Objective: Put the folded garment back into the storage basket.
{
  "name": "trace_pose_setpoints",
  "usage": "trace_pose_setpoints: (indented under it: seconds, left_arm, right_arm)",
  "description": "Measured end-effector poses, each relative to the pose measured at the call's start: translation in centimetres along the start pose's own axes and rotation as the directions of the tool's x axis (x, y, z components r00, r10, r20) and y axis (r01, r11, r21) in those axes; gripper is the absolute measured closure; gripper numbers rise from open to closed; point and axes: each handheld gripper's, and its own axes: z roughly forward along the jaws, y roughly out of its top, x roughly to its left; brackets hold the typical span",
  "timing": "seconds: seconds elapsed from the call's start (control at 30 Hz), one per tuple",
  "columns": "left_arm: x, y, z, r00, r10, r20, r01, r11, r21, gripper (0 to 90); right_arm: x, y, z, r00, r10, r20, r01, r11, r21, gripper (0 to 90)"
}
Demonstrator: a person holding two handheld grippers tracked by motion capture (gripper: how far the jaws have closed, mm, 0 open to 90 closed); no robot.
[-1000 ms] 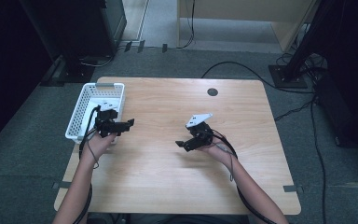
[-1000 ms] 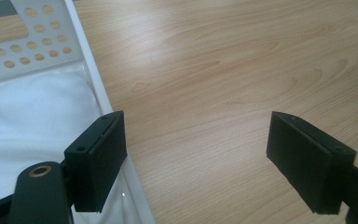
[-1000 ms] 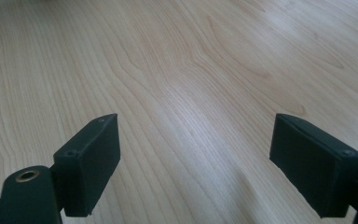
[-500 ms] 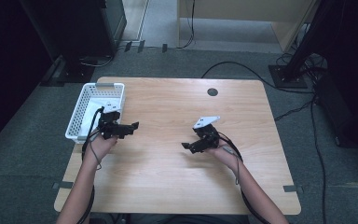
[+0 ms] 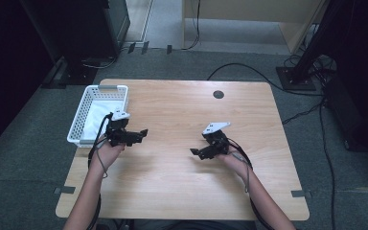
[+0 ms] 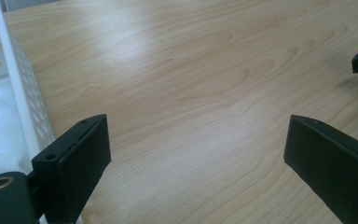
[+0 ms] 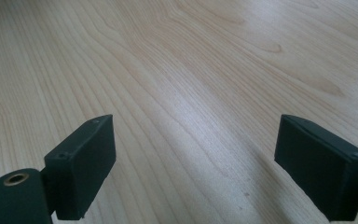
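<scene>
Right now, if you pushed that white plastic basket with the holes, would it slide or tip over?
The white plastic basket with perforated walls would probably slide: it looks low, wide and flat-bottomed on the smooth wooden table. It is likely light, since its thin walls are full of holes. The white stuff inside looks soft, so it adds little weight.

Both forearms enter from six o'clock; the left gripper (image 5: 141,132) points toward three o'clock, its jaws having just been opening and now spread wide with nothing between; the right gripper (image 5: 194,152) points toward nine o'clock, jaws likewise wide apart and empty.
</scene>
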Motion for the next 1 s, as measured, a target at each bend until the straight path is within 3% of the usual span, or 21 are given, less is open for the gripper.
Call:
trace_pose_setpoints:
  seconds: [0.1, 0.3, 0.5, 0.63, 1.0]
  left_arm:
    - [-0.2, -0.3, 0.1, 1.0, -0.005, 0.007, 0.005, 1.0, 0.0, 7.5]
    - [-0.7, -0.7, 0.4, 0.9996, 0.027, 0.01, -0.027, 0.9995, 0.014, 7.5]
    - [-1.1, -1.2, 0.6, 0.9994, -0.007, 0.033, 0.007, 0.9999, -0.012, 7.5]
    - [-1.4, -1.5, 0.8, 0.9992, 0.022, 0.033, -0.022, 0.9997, 0.005, 7.6]
    - [-2.0, -1.8, 1.1, 0.9983, 0.032, 0.049, -0.032, 0.9995, 0.0, 7.5]
  right_arm:
    - [0.0, -0.2, 0.0, 0.9999, -0.009, 0.005, 0.009, 1.0, 0.006, 13.1]
    - [0.3, -0.4, 0.3, 0.9998, -0.018, 0.007, 0.017, 1.0, 0.014, 13.0]
    - [0.4, -0.4, 0.4, 0.9996, -0.027, 0.009, 0.027, 1.0, 0.014, 13.0]
    - [0.5, -0.6, 0.2, 0.9996, -0.028, 0.001, 0.028, 0.999, 0.017, 12.5]
    - [0.5, -1.0, 0.1, 0.9997, -0.023, 0.004, 0.023, 1.0, 0.01, 12.5]
